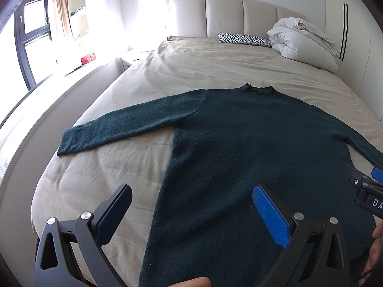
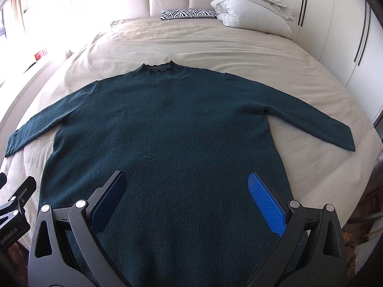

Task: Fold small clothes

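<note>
A dark green long-sleeved sweater lies flat on the beige bed sheet, collar pointing to the headboard, both sleeves spread out to the sides. It also shows in the right wrist view. My left gripper is open and empty, above the sweater's lower left edge. My right gripper is open and empty, above the sweater's lower middle. The right gripper's tip shows at the right edge of the left wrist view. The left gripper's body shows at the lower left of the right wrist view.
A zebra-print pillow and a bundled white duvet lie at the head of the bed by the padded headboard. A window and shelves are on the left. White wardrobe doors stand on the right.
</note>
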Demonstrator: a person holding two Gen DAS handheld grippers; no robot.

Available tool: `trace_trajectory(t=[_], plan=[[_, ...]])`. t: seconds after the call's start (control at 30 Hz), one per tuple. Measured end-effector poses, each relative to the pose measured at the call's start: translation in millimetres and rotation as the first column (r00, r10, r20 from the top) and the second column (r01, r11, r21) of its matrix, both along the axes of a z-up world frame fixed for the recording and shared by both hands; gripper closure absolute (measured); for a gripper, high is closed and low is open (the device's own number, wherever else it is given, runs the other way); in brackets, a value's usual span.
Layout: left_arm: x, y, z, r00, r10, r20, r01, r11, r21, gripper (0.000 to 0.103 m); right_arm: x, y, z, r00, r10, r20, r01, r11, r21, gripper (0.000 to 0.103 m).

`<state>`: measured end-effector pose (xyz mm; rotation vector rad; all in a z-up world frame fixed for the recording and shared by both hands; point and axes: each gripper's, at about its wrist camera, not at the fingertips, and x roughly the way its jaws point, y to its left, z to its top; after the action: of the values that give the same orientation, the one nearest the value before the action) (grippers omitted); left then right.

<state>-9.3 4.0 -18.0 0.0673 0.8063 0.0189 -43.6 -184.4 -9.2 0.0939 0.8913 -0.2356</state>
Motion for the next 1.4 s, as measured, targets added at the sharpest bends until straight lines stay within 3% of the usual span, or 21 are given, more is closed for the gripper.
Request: trace_trajectory(t=[0.2, 0.4, 0.5, 0.63, 0.77, 0.93, 1.07, 1.2, 1.27, 1.33, 1.4], plan=[[7, -7, -9, 0.999, -0.029, -0.015, 0.029, 1.000, 0.006, 0.000, 1, -26, -5, 1.000, -0.014, 0.014, 0.014, 0.998, 0.059, 0.000], [25, -6, -24, 0.990, -0.076, -0.115, 0.062, 0.990, -0.125, 0.000, -7, -120, -11, 0.989, -0.131, 0.065, 0.115, 0.972, 0.207, 0.000], [33, -5, -31, 0.987, -0.093, -0.132, 0.065, 0.978, -0.200, 0.000, -22, -199, -19, 0.957, -0.276, 0.089, 0.234, 0.918, 0.321, 0.000], [46, -9, -34, 0.985, -0.128, -0.115, 0.085, 0.944, -0.319, 0.000, -52, -308, -40, 0.883, -0.460, 0.091, 0.371, 0.804, 0.465, 0.000], [60, -24, -38, 0.979, -0.142, -0.144, 0.089, 0.942, -0.324, 0.000, -82, -401, -63, 0.802, -0.593, 0.073, 0.456, 0.687, 0.566, 0.005], [75, -43, -40, 0.971, -0.150, -0.187, 0.105, 0.968, -0.229, 0.000, -100, -484, -94, 0.730, -0.684, 0.021, 0.501, 0.555, 0.664, 0.019], [85, -51, -46, 0.963, -0.181, -0.201, 0.126, 0.958, -0.259, 0.001, -97, -526, -122, 0.696, -0.718, 0.004, 0.499, 0.487, 0.717, 0.028], [92, -54, -56, 0.951, -0.205, -0.234, 0.127, 0.942, -0.311, 0.008, -88, -557, -133, 0.665, -0.746, 0.023, 0.489, 0.459, 0.742, 0.038], [92, -53, -59, 0.947, -0.214, -0.239, 0.128, 0.935, -0.332, 0.009, -77, -569, -136, 0.654, -0.757, 0.014, 0.501, 0.446, 0.742, 0.050], [92, -52, -62, 0.946, -0.218, -0.240, 0.126, 0.930, -0.346, 0.009, -69, -577, -139, 0.657, -0.754, -0.001, 0.515, 0.448, 0.730, 0.075], [92, -47, -63, 0.945, -0.221, -0.241, 0.120, 0.921, -0.372, 0.009, -61, -581, -138, 0.667, -0.745, -0.005, 0.515, 0.456, 0.726, 0.083]])
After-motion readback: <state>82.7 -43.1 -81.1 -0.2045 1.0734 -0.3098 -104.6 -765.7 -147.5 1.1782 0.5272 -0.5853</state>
